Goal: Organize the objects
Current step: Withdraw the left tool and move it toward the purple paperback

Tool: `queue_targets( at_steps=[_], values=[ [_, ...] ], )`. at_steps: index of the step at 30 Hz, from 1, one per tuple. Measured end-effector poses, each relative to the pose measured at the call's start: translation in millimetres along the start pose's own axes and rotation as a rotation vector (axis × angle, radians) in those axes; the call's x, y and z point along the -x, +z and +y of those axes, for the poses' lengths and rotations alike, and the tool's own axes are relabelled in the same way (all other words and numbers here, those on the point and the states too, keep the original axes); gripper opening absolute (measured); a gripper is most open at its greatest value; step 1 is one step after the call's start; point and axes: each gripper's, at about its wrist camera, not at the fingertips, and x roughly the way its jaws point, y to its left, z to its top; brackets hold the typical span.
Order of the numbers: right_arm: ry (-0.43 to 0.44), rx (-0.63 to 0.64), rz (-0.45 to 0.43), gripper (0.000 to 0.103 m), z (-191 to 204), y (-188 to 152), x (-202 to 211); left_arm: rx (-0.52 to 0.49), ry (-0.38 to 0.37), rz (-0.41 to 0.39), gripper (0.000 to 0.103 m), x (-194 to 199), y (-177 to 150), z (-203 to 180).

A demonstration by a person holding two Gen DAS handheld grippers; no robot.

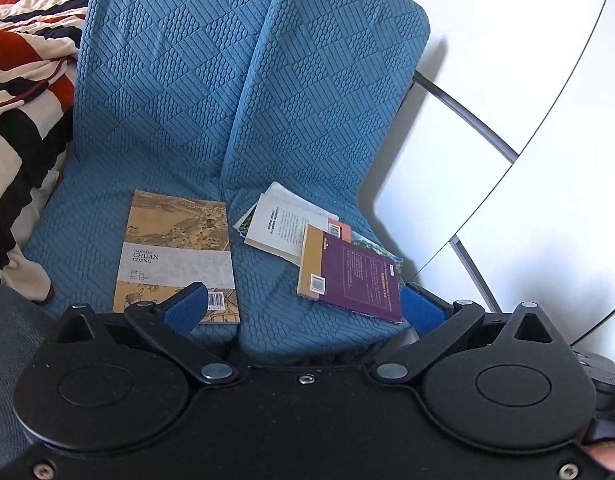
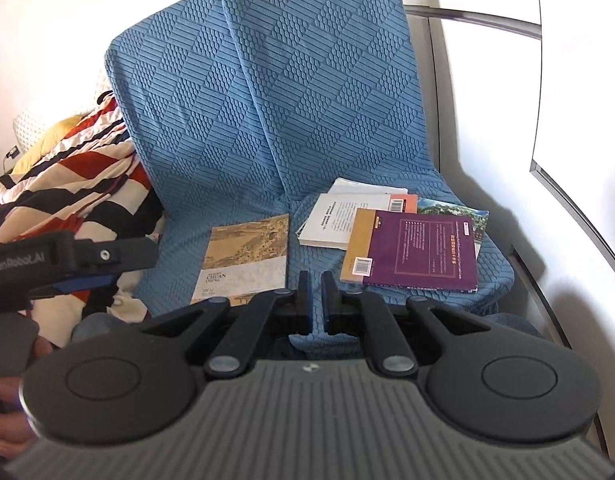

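Seemingly between picks, both tools hang tilted down over the blue sofa cushion [image 1: 267,280], the left tool [image 1: 305,306] spread wide and empty, the right tool [image 2: 315,300] nearly pressed together on nothing, so the next move calls for gathering the lone landscape-cover book [image 1: 175,252] onto the loose book pile [image 1: 327,248] beside it.

Blue sofa [image 1: 167,92]: tan book [image 1: 175,248], book pile [image 1: 327,252].

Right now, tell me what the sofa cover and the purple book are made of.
Sofa cover: looks like quilted knit fabric, matte blue, with embossed stripe and dot squares. Purple book: apparently a paperback, card cover with a slight sheen, barcode sticker and thin page edges visible.
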Motion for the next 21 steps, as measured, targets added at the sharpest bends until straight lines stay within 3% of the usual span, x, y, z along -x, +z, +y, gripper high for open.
queue_targets(
  at_steps=[4, 5, 6, 7, 8, 21],
  values=[
    [-0.009, -0.003, 0.003, 0.016, -1, -1, -3, -0.005, 0.000, 0.002, 0.102, -5, 2, 1],
    [-0.010, 0.000, 0.000, 0.024, -1, -1, -3, -0.008, -0.004, 0.002, 0.102, -6, 2, 0],
    [-0.003, -0.002, -0.003, 0.048, -2, -1, -4, -0.012, -0.006, 0.003, 0.102, -8, 2, 0],
    [0.002, -0.008, -0.009, 0.065, -2, -1, -5, -0.018, -0.003, 0.004, 0.102, -11, 2, 0],
    [0.005, -0.012, -0.021, 0.093, -3, -2, -5, -0.024, 0.003, 0.009, 0.102, -15, 2, -2],
    [-0.034, -0.032, 0.008, 0.094, -22, -6, -34, -0.031, -0.024, 0.031, 0.102, -51, 7, -6]
  ],
)
